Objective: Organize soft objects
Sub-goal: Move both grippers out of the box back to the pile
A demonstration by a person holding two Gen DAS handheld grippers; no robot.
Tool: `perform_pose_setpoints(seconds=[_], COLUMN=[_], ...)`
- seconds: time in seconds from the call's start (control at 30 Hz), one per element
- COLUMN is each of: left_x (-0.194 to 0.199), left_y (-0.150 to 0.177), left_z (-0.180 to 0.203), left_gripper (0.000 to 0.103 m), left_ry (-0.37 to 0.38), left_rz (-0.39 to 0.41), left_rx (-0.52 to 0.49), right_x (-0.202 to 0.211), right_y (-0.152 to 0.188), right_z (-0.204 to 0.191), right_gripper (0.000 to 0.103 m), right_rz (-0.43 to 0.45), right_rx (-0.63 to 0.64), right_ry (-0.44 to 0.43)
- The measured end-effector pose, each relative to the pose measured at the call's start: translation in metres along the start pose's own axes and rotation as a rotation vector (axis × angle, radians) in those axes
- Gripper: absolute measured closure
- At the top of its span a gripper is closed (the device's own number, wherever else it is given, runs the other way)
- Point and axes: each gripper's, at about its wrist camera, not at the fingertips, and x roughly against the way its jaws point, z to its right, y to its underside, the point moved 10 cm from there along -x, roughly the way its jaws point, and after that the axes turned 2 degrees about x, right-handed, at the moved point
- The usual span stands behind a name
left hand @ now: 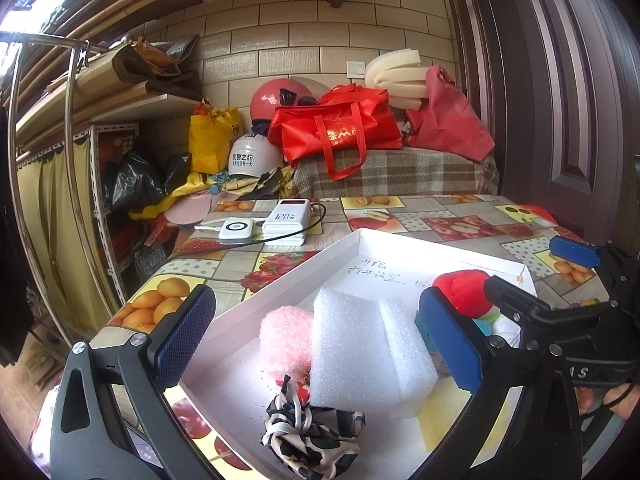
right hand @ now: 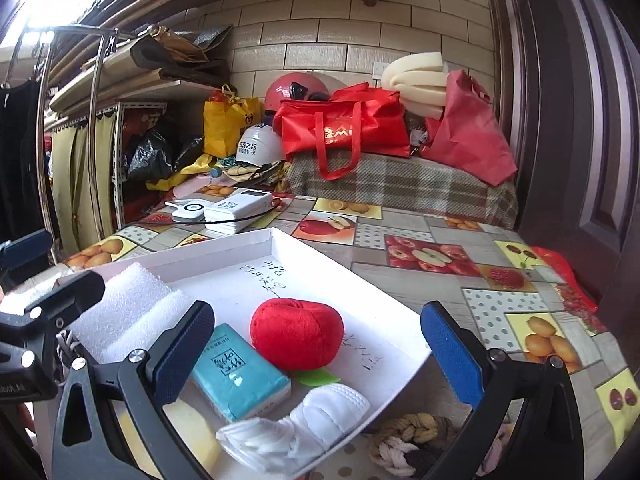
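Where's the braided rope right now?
Right wrist view, bottom right: the rope lies on the tablecloth just outside the tray, beside the white mask.

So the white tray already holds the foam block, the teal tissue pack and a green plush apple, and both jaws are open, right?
Nearly. The plush apple is red, not green; the right wrist view shows it clearly. The rest holds: it lies in the white tray with the foam block and teal tissue pack, and both grippers' jaws stand open.

One shallow white cardboard tray point(right hand: 296, 242); two white foam blocks point(left hand: 352, 356); one red plush apple point(right hand: 297, 334); one teal tissue pack point(right hand: 240, 380); two white power banks point(left hand: 286, 220); two helmets point(left hand: 276, 102).
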Motion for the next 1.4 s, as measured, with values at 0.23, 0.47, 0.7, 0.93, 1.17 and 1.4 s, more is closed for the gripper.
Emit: perform_pose_setpoints(seconds=[0.23, 0.47, 0.7, 0.93, 1.17, 1.4], left_x=[0.009, 0.027, 0.039, 0.054, 0.059, 0.033], left_y=[0.002, 0.009, 0.012, 0.016, 0.041, 0.052], left_z=[0.004, 0.030, 0.054, 0.098, 0.186, 0.256], left_gripper=[0.000, 0.000, 0.000, 0.000, 0.000, 0.000], left_ry=[0.021, 0.088, 0.142, 0.210, 0.376, 0.505], left_rz=[0.002, -0.006, -0.006, 0.012, -0.066, -0.187], left_rx=[0.016, -0.009, -0.043, -0.163, -0.373, -0.409], right_x=[0.012, 0.037, 0.071, 0.086, 0.139, 0.161], right_y=[0.001, 0.012, 0.034, 0.073, 0.079, 0.110], right_z=[0.012, 0.013, 0.033, 0.115, 0.192, 0.280], right_gripper=[0.000, 0.000, 0.000, 0.000, 0.000, 0.000], right_rz=[0.036, 0.031, -0.003, -0.140, -0.037, -0.053], right_rx=[-0.086, -0.073, -0.060, -0.229, -0.212, -0.441], right_ry=[-0.054, -0.098, -0.122, -0.048, 0.171, 0.288])
